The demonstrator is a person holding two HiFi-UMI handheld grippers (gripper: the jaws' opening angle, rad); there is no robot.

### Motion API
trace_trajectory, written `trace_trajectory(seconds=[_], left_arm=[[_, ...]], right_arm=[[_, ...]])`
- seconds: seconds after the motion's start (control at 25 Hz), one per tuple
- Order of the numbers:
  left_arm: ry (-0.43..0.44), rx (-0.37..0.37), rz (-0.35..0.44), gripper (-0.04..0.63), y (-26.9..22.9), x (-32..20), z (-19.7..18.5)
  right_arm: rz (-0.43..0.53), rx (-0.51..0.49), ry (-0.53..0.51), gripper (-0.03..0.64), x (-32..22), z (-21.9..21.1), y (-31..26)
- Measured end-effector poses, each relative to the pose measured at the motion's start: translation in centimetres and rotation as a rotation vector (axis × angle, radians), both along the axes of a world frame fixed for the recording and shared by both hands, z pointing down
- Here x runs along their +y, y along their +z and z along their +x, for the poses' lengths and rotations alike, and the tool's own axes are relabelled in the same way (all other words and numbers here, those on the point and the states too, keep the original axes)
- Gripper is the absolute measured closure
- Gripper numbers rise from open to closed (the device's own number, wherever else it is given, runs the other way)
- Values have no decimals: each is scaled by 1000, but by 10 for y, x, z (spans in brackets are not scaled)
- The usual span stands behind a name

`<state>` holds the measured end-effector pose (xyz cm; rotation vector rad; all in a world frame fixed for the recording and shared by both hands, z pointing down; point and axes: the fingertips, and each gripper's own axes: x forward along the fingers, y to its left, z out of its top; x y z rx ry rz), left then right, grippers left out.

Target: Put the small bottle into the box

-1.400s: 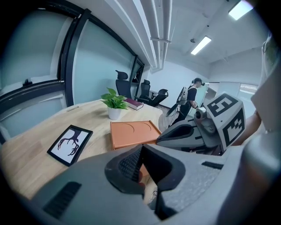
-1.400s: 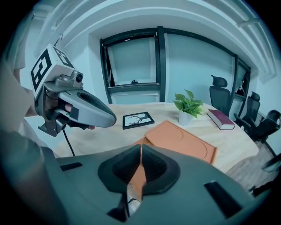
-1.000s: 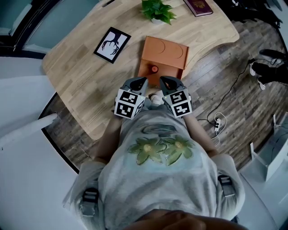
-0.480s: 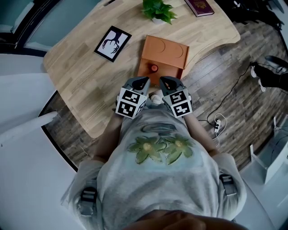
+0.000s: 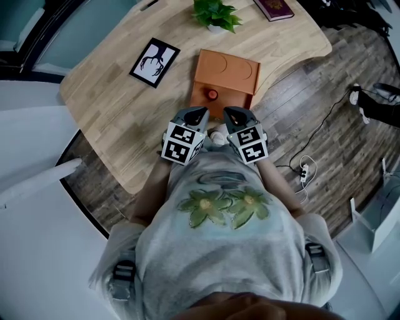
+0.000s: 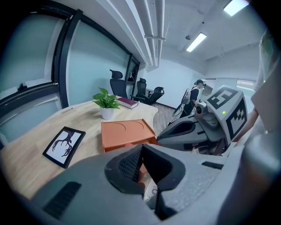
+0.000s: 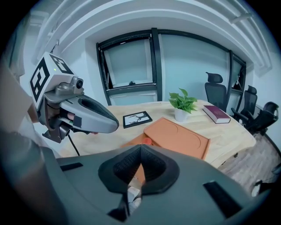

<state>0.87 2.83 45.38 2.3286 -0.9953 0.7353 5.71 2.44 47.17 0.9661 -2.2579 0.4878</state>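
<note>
An orange box (image 5: 226, 74) lies on the wooden table (image 5: 119, 100), near its front edge. A small bottle with a red cap (image 5: 213, 95) stands in the box's lower front section; the cap (image 7: 147, 141) also shows in the right gripper view. My left gripper (image 5: 199, 112) and right gripper (image 5: 227, 112) hang side by side just in front of the box, short of the table edge. Both point down toward the box. Each has its jaws shut with nothing between them, as the left gripper (image 6: 141, 147) and right gripper (image 7: 140, 147) show in their own views.
A framed black-and-white picture (image 5: 155, 59) lies left of the box. A potted plant (image 5: 217, 14) and a dark red book (image 5: 275, 9) sit at the table's far side. Cables and a power strip (image 5: 304, 172) lie on the wood floor at right. Office chairs (image 7: 214, 88) stand beyond.
</note>
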Motion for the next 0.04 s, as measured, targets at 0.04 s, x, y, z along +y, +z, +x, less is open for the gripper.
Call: trace_trajectory(seconds=[0.04], left_arm=[[2, 2, 0, 588, 0, 0, 1]], right_arm=[[2, 0, 2, 609, 0, 1, 0]])
